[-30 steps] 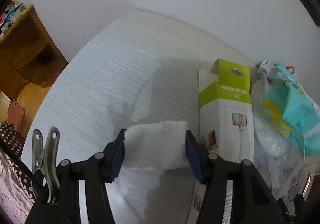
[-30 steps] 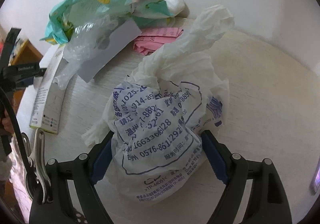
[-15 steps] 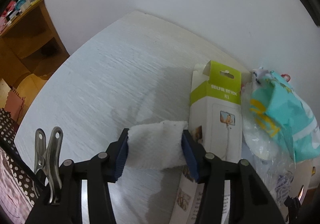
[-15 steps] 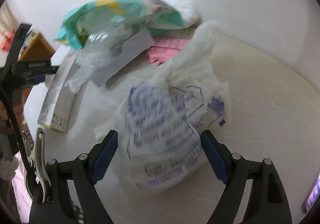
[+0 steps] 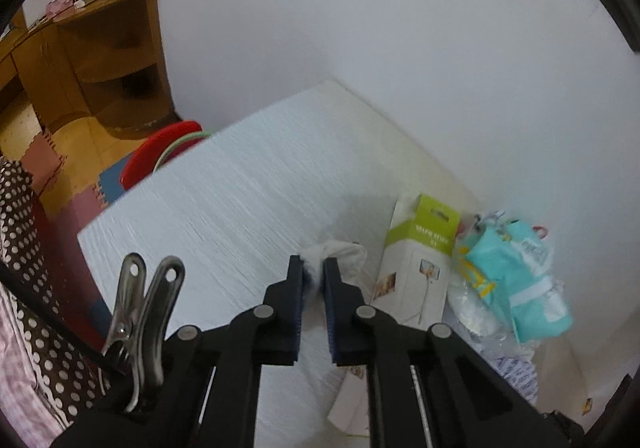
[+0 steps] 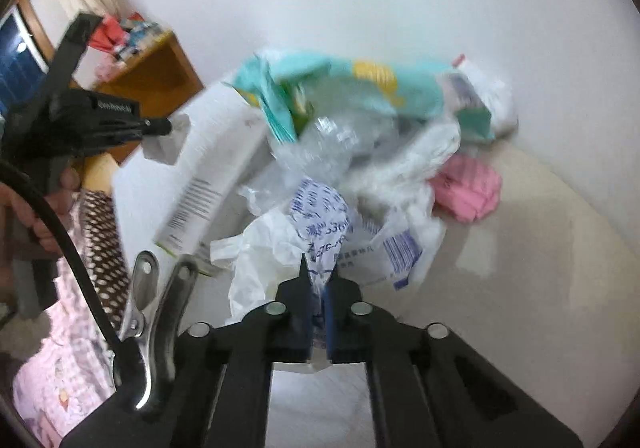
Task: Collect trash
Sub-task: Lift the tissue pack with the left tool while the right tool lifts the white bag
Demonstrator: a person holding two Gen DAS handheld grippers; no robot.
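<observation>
Left gripper (image 5: 313,272): jaws have just been closing, now clenched on a white tissue wad (image 5: 340,254), which bulges out past the tips toward 1 o'clock, above the white table (image 5: 240,200). From the right wrist view the same gripper (image 6: 160,126) shows at 9 o'clock with the wad (image 6: 168,144) pinched at its tip.

Right gripper (image 6: 316,280): jaws have just been closing, now pinched on the printed white plastic bag (image 6: 320,224); the bag fans out from the tips toward 12 o'clock, blue print legible only in part.

Trash pile on the table's wall side: teal wrapper (image 6: 340,88) on top, clear crumpled plastic (image 6: 332,140) below it, pink paper (image 6: 468,188) at 2 o'clock from the bag. Selfie-stick box (image 5: 420,268), green top, lies flat at 3 o'clock from the tissue, teal wrapper (image 5: 520,288) just beyond.

Off the table at 10 o'clock in the left view: wooden shelf (image 5: 100,68), red basin (image 5: 148,156) on the floor
</observation>
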